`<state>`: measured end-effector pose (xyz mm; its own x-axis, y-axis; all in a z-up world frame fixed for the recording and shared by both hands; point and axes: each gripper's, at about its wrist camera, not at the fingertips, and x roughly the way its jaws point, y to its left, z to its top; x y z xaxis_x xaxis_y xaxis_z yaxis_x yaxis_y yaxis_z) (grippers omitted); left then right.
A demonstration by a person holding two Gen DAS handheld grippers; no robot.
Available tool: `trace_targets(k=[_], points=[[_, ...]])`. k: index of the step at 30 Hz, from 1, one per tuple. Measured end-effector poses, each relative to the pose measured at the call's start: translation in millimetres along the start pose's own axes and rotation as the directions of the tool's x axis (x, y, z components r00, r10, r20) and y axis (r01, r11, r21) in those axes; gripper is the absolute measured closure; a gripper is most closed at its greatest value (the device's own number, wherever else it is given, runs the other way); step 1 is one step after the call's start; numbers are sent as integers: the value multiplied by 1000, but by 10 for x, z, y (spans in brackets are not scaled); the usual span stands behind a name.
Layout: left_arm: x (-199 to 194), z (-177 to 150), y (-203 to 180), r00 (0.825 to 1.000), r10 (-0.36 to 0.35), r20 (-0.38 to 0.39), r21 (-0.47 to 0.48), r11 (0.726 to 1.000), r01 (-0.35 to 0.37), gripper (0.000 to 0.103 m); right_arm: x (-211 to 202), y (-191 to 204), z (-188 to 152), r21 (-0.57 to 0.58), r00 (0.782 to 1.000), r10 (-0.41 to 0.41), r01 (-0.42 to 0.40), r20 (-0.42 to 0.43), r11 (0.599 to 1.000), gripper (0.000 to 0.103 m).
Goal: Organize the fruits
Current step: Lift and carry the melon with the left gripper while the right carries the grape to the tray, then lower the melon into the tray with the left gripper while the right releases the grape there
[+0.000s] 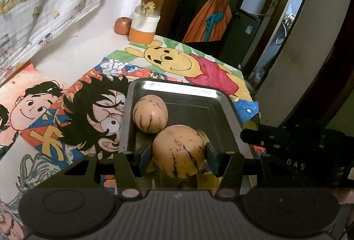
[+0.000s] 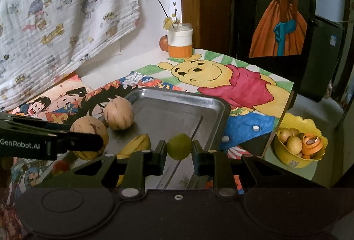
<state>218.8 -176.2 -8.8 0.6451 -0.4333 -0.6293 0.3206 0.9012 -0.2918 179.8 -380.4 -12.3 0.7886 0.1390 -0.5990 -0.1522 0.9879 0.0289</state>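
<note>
A metal tray (image 1: 177,87) (image 2: 177,98) lies on a table covered with cartoon drawings. In the tray rests a tan striped melon (image 1: 150,113) (image 2: 119,114). My left gripper (image 1: 178,151) is shut on a second, larger tan striped melon (image 1: 178,150) (image 2: 89,130) and holds it above the tray's near end. A yellow starfruit (image 2: 135,144) lies in the tray beneath it. My right gripper (image 2: 179,147) is shut on a small green fruit (image 2: 179,146) above the tray's near edge.
A white and orange jar (image 2: 179,43) with twigs and a red apple (image 2: 164,43) stand at the table's back by the wall. A yellow bowl (image 2: 296,160) of fruit sits low to the right, off the table. A small red fruit (image 2: 60,167) lies at the left.
</note>
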Motion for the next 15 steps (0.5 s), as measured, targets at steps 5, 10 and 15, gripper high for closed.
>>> trace_targets(k=[5,10,15], points=[[40,-41,-37,1000,-1,-17,5,1000,1,46,32,30,-78,-24,1000,-3,2,-16,1000,77],[62,-63,-31,1000,1,-24,3,1000,-1,46,77,43,-128,-26,999,22,-23,-38,999,77],[84,-93,-12,1000,7,-30,-6,1000,-7,46,118,81,-152,-33,998,35,-36,-49,999,77]])
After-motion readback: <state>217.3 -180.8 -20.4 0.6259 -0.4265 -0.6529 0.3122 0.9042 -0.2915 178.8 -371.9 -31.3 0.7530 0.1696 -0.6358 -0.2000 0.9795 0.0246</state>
